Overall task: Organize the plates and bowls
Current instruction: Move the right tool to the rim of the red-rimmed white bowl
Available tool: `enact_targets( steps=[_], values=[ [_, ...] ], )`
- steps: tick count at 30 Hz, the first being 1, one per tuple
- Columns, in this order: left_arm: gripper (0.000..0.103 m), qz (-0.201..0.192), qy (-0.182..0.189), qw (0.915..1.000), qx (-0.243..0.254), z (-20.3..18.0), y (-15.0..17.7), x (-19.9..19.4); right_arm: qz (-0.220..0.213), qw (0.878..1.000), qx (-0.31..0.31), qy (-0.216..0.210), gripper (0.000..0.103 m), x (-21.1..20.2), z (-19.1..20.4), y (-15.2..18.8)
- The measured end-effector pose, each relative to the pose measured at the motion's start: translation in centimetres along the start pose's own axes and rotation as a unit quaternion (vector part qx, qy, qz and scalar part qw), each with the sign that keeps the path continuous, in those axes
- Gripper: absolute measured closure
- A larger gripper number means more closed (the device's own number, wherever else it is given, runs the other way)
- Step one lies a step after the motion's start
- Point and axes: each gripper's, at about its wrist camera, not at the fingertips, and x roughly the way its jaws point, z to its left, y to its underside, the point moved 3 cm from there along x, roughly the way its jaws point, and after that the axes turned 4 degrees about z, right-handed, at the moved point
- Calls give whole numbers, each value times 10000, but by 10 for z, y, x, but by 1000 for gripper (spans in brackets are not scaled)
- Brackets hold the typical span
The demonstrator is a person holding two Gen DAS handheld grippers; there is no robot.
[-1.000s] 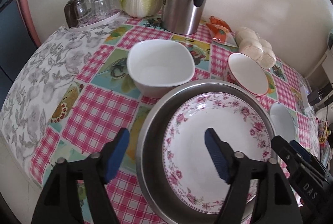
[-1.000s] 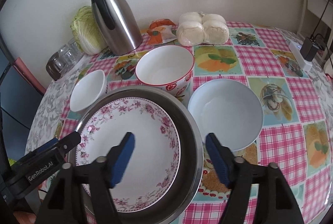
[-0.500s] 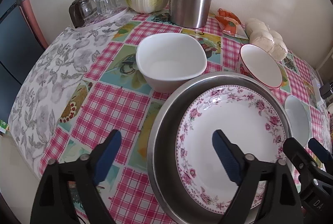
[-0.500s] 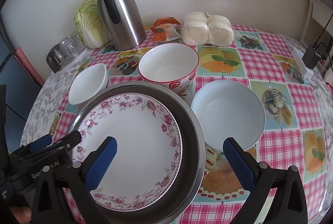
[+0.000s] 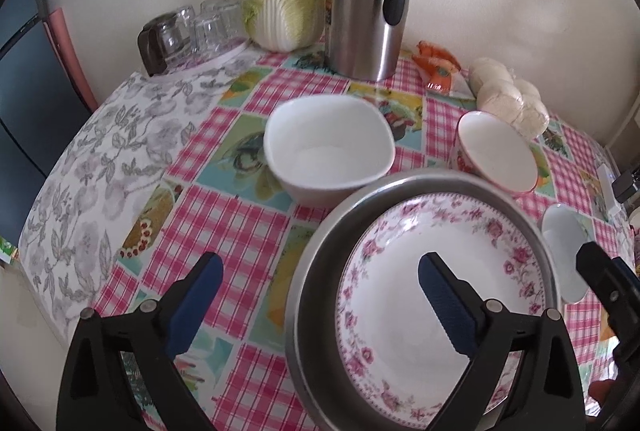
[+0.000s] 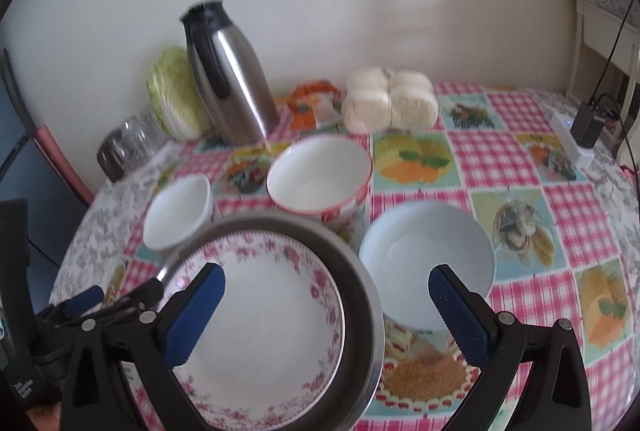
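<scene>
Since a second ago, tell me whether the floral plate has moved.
No. The floral plate sits in the steel basin as before, beside the blue bowl.

Pink-flowered plate, probably white bowls

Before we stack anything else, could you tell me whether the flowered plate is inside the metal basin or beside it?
Inside: the flowered plate lies within the metal basin, whose rim rings it all round.

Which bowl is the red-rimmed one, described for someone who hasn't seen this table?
Start at the steel thermos jug by the wall. Just in front of it stands the red-rimmed bowl, behind the metal basin. It alone has a red rim and a printed outside; its neighbours are plain.
</scene>
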Motion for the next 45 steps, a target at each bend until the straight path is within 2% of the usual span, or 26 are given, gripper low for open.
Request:
enact_targets(
  steps=[6, 9, 13, 16, 21, 26, 32, 37, 40, 42, 45],
  values=[
    [5, -272, 298, 9991, -134, -5, -14, -4, -361, 9991, 214, 93, 0, -7, -10, -16],
    [5, -372, 385, 9983, -217, -7, -24, -5, -321, 9987, 282, 281, 0, -5, -16, -25],
    [5, -363, 548, 9974, -290, -10, -39, -3, -289, 9979, 564, 112, 0, -1, -27, -37],
    [5, -447, 698, 9962, -264, -15, -49, -4, -392, 9972, 621, 146, 0, 1, -31, -48],
    [5, -938, 1008, 9903, -174, -30, -69, -17, -482, 9971, 581, 130, 0, 9, -32, -64],
    [5, -1219, 1022, 9873, -26, -49, -91, -19, -712, 9958, 447, 362, 0, 14, -34, -81],
    [5, -1046, 1008, 9893, -100, -60, -110, -1, -844, 9929, 635, 543, 0, 19, -52, -100],
    [5, -1004, 998, 9897, -199, -64, -121, 9, -978, 9887, 637, 942, 0, 21, -68, -114],
    [5, -1001, 1078, 9889, -214, -67, -129, 17, -819, 9910, 629, 850, 0, 32, -75, -116],
    [5, -863, 1100, 9899, -236, -71, -133, 27, -624, 9932, 701, 695, 0, 44, -77, -114],
    [5, -324, 1247, 9914, -217, -78, -134, 51, -226, 9947, 727, 688, 0, 65, -76, -110]
  ],
)
